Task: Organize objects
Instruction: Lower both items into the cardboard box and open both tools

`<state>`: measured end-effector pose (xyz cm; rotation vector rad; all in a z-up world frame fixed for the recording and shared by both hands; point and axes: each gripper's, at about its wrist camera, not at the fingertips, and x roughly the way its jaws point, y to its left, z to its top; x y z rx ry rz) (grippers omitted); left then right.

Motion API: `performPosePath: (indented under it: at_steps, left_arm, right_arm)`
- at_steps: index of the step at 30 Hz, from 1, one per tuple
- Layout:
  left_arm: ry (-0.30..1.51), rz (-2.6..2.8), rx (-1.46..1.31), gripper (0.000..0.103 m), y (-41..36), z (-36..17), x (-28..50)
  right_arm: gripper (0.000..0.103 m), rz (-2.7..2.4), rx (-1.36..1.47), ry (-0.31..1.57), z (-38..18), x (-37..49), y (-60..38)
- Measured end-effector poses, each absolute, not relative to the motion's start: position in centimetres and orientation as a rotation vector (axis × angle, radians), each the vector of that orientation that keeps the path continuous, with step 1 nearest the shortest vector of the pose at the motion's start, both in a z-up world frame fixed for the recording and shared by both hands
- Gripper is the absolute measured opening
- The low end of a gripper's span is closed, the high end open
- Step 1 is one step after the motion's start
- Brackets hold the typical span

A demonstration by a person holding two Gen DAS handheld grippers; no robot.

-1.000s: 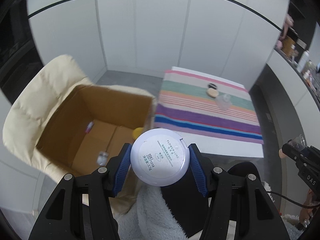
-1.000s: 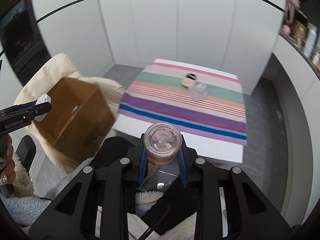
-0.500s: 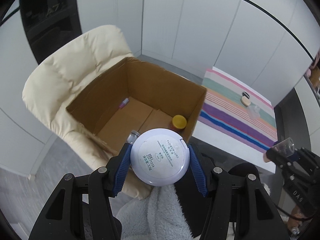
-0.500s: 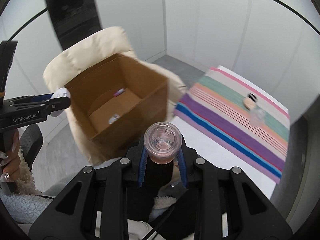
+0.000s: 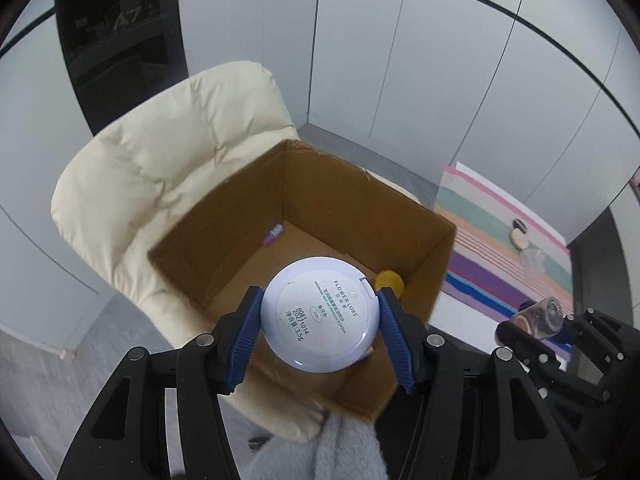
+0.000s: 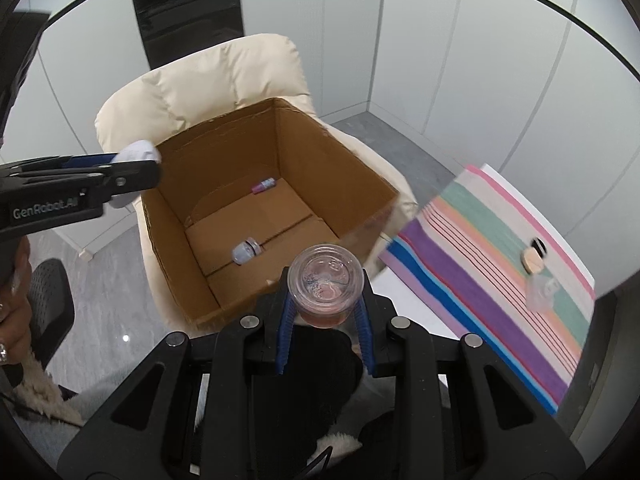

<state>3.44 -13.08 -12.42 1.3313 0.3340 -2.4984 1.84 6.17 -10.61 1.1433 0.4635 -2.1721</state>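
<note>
My left gripper (image 5: 320,316) is shut on a round white powder compact (image 5: 320,314) and holds it over the near rim of an open cardboard box (image 5: 360,208). My right gripper (image 6: 325,312) is shut on a small clear jar with pink contents (image 6: 325,284), held above the box's near right corner (image 6: 376,216). The jar also shows in the left wrist view (image 5: 540,318). Inside the box lie a small pink tube (image 6: 263,185), a small clear bottle (image 6: 245,251) and a yellow-capped item (image 5: 389,281).
The box sits on a cream padded armchair (image 5: 160,168). To the right stands a table with a striped cloth (image 6: 500,248) bearing a round compact with puff (image 6: 533,259) and a clear item (image 6: 542,294). White cabinet walls stand behind.
Both grippers have swung left from the striped table toward the box and closer to it. The compact now hangs over the box opening; the jar is near the box's right corner.
</note>
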Motion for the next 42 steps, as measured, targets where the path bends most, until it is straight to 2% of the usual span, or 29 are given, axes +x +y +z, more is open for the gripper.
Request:
performPosePath:
  at_steps: [8, 13, 14, 15, 16, 17, 18, 19, 33, 42]
  left_arm:
    - [0.396, -2.483, 1.353, 0.059, -15.8, -13.8, -2.6]
    - [0.402, -2.473, 1.250, 0.059, -18.1, -13.8, -3.0]
    - [0.409, -2.496, 1.215, 0.060, -18.4, -13.9, -2.6]
    - [0.412, -2.509, 1.191, 0.067, -18.6, -13.9, -2.2]
    - [0.415, -2.499, 1.191, 0.081, -18.9, -14.1, -2.1]
    - [0.422, -2.491, 1.197, 0.088, -19.1, -14.1, -2.2]
    - [0.430, -2.488, 1.197, 0.094, -19.3, -14.1, -2.2]
    - [0.436, -2.493, 1.191, 0.094, -19.5, -14.2, -2.2]
    - [0.456, -2.446, 1.274, 0.094, -19.8, -15.6, -3.0]
    - [0.368, -2.437, 1.308, 0.094, -19.1, -15.2, -2.6]
  right_arm:
    - [0.028, -2.122, 1.137, 0.475, -12.1, -2.1, 1.0]
    - [0.028, -2.124, 1.119, 0.441, -12.7, -5.1, -1.7]
    - [0.029, -2.125, 1.102, 0.412, -12.6, -5.7, -2.1]
    - [0.031, -2.126, 1.096, 0.388, -12.7, -6.1, -2.3]
    - [0.051, -2.129, 1.099, 0.370, -12.7, -6.4, -2.4]
    - [0.068, -2.139, 1.113, 0.356, -12.9, -6.8, -2.6]
    - [0.093, -2.158, 1.113, 0.341, -13.0, -7.0, -2.7]
    - [0.097, -2.171, 1.097, 0.328, -13.1, -7.2, -2.8]
    - [0.097, -2.217, 1.174, 0.286, -14.3, -9.0, -1.1]
    - [0.097, -2.235, 1.183, 0.272, -13.6, -8.7, 0.1]
